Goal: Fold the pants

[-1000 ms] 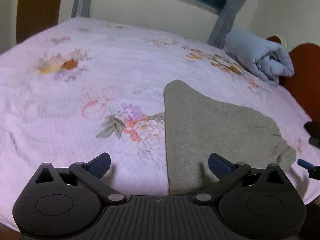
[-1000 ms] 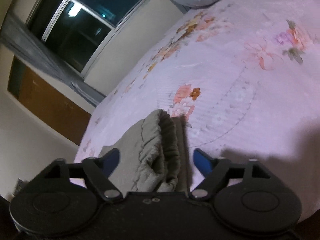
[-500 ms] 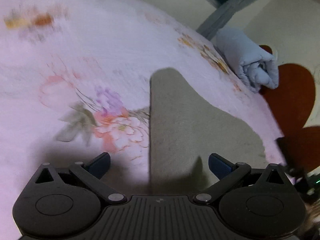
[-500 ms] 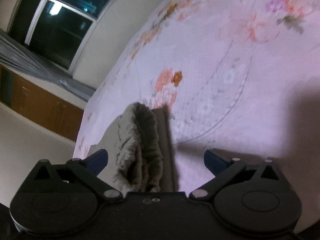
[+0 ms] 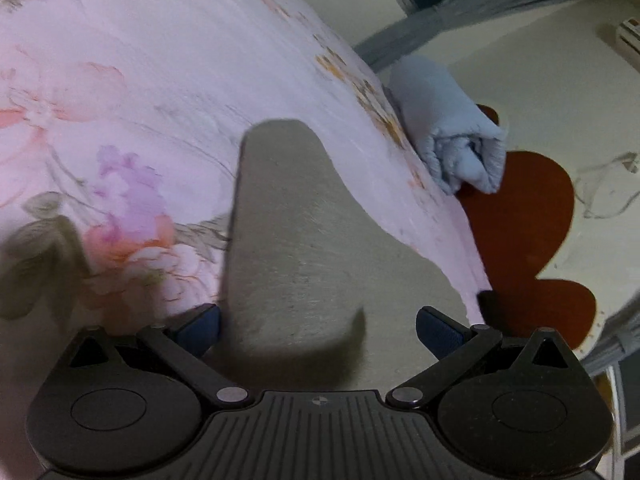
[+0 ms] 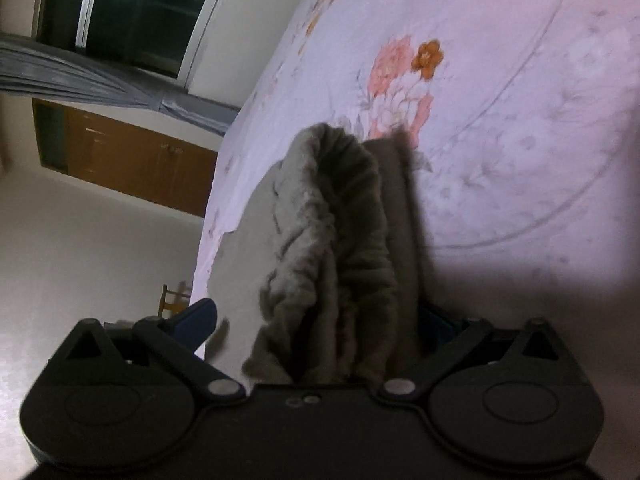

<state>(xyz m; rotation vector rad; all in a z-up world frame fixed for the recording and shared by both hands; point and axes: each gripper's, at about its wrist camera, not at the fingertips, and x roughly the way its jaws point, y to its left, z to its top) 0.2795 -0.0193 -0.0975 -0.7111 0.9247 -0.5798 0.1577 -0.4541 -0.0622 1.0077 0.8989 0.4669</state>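
Note:
Grey-green pants (image 5: 304, 232) lie folded flat on the pink flowered bed sheet (image 5: 140, 60). My left gripper (image 5: 318, 328) hovers low over their near end. Its jaws are closing, the cloth lies between the blue pads, and neither pad presses on it. In the right wrist view the gathered elastic waistband (image 6: 344, 208) bulges up from the sheet (image 6: 520, 120). My right gripper (image 6: 316, 318) stands wide open astride it, and the cloth partly hides the right-hand pad.
A rolled light-blue blanket (image 5: 448, 132) lies at the far end of the bed against a red-brown headboard (image 5: 528, 216). The bed's edge runs beside the pants. Off the bed are a dark window (image 6: 132, 8), grey curtains and a wooden cabinet (image 6: 132, 160).
Both grippers came down and closer to the pants. The left view rolled and swung toward the headboard. The waistband now fills more of the gap between the right fingers.

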